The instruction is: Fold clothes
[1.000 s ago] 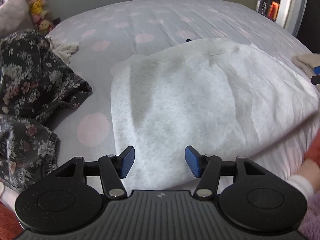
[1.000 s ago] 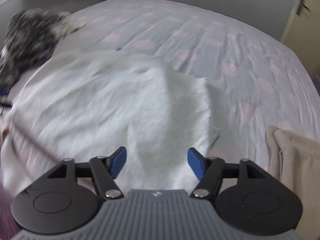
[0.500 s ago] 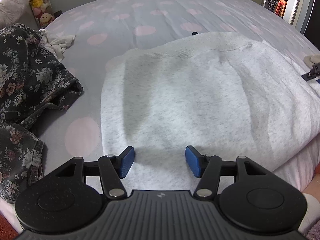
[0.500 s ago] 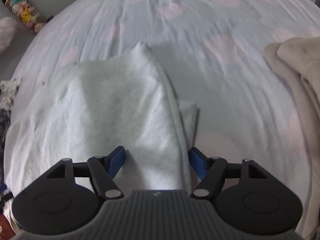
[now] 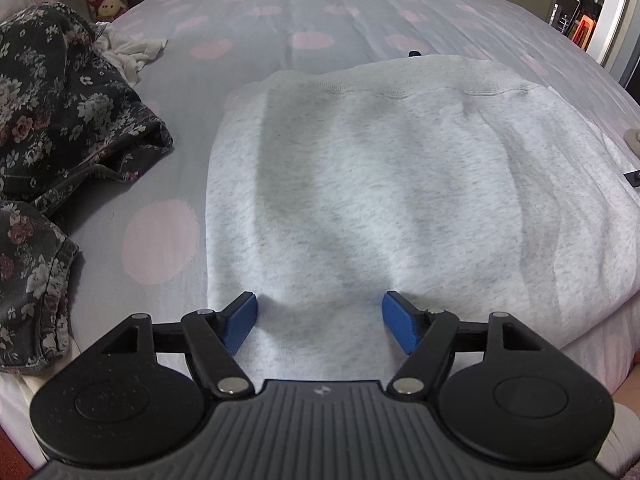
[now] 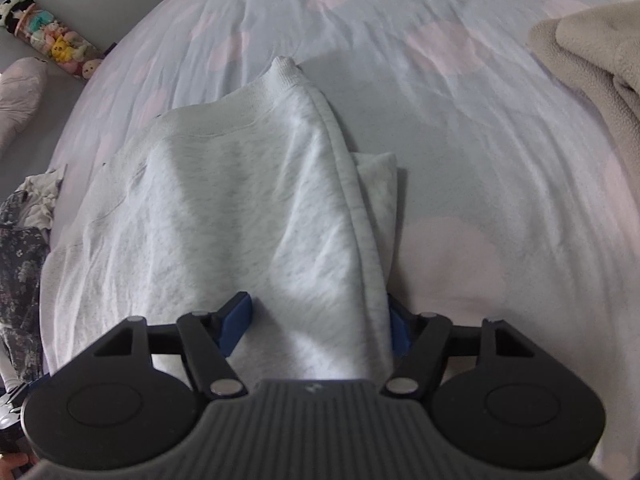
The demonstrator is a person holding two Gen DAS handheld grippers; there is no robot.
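Note:
A light grey sweatshirt (image 5: 380, 184) lies spread on the bed, its ribbed hem at the far side. My left gripper (image 5: 320, 322) points down onto the near edge. Its jaws are opening, and a low bunch of fabric sits between the blue pads without being squeezed. In the right wrist view the sweatshirt (image 6: 240, 208) has its right side folded into a long ridge. My right gripper (image 6: 318, 322) straddles that ridge. Its jaws are closing, and the right pad is partly hidden behind the fabric edge.
The bed sheet (image 5: 160, 240) is grey with pink dots. A dark floral garment (image 5: 60, 120) and a small white cloth (image 5: 136, 50) lie at the left. A beige fleece (image 6: 588, 52) lies at the far right. Plush toys (image 6: 52, 40) stand by the wall.
The left gripper sank closer to the sweatshirt and its jaws spread wider. The right gripper rolled and dropped onto the sweatshirt's right side, where the folded ridge now lies between its jaws.

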